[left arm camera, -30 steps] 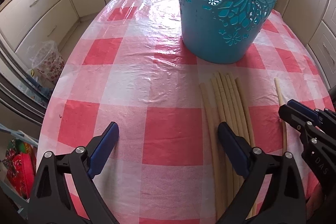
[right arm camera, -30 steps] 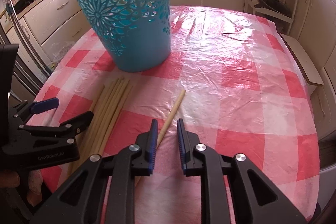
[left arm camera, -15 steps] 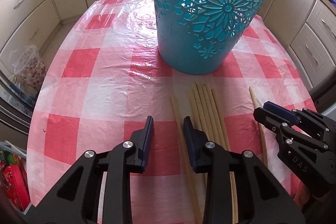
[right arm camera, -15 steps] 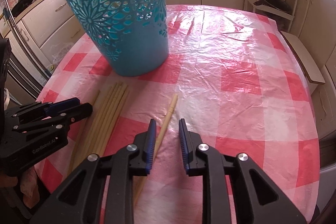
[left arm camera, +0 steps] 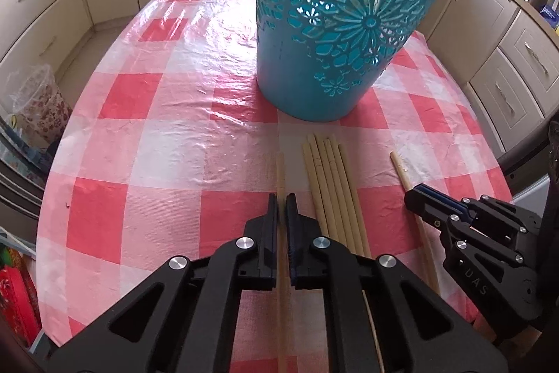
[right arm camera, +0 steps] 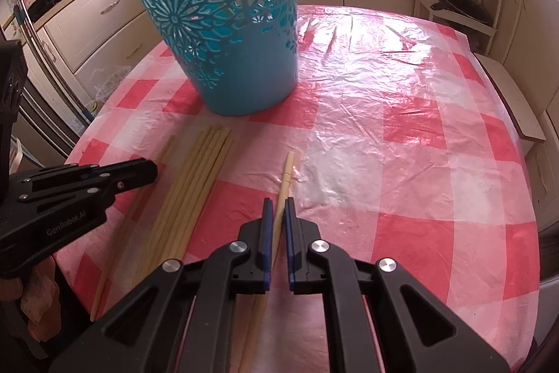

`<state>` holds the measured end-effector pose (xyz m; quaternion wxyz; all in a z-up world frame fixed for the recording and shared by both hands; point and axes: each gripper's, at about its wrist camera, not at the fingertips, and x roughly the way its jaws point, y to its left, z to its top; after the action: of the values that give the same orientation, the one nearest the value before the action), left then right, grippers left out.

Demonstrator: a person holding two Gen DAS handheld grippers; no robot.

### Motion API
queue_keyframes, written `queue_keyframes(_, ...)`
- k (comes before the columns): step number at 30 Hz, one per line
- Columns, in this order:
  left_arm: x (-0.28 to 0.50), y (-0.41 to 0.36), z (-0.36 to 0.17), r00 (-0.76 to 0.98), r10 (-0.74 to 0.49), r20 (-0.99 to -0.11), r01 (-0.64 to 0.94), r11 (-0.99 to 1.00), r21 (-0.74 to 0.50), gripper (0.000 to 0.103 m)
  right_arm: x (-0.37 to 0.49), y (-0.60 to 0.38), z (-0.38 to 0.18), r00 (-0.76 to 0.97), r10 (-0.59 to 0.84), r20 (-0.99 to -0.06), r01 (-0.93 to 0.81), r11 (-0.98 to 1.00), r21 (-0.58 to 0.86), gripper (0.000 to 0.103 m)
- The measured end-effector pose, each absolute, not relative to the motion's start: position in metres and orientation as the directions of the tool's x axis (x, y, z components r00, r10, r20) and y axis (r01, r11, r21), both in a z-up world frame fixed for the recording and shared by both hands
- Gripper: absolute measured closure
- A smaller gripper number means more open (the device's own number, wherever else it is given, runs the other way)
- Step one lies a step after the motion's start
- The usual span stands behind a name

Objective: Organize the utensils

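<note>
Both grippers have just been closing: left gripper (left arm camera: 281, 202) is clenching the leftmost chopstick (left arm camera: 280, 170), right gripper (right arm camera: 276, 208) the lone right chopstick (right arm camera: 286, 170) (both lying on the worktop (right arm camera: 401, 142)). Next, I judge: lifting toward the blue basket (right arm camera: 227, 34).

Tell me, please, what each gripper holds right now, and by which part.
Each holds one chopstick along its shaft, short of the far end. The left gripper is shut on the leftmost chopstick, the right gripper on the rightmost chopstick; the bundle lies untouched.
</note>
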<state>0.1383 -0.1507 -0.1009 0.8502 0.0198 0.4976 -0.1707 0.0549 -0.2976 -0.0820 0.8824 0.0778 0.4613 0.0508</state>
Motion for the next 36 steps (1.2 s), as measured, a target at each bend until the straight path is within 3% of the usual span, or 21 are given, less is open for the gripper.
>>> queue_keyframes(6,0.121,-0.128,-0.061,0.558,-0.333,-0.761,0.296,0.936,-0.192,0.098,0.045,-0.304,-0.087,0.634,0.179,-0.752,0.008,0.971,0.237,0.097)
queue_keyframes(19,0.102,-0.101,0.039,0.741,-0.409,-0.532,0.33,0.913,-0.242,0.098,0.038,-0.319,-0.082,0.662,0.192,-0.725,0.066,0.948,0.311,0.097)
queue_keyframes(26,0.101,-0.101,0.078,0.796,-0.434,-0.422,0.357,0.899,-0.253,0.098,0.023,-0.332,-0.055,0.749,0.22,-0.625,0.053,0.921,0.387,0.097)
queue_keyframes(36,0.103,-0.117,0.087,0.804,-0.46,-0.378,0.382,0.885,-0.265,0.098,0.011,-0.337,-0.007,0.849,0.245,-0.468,-0.01,0.894,0.449,0.097)
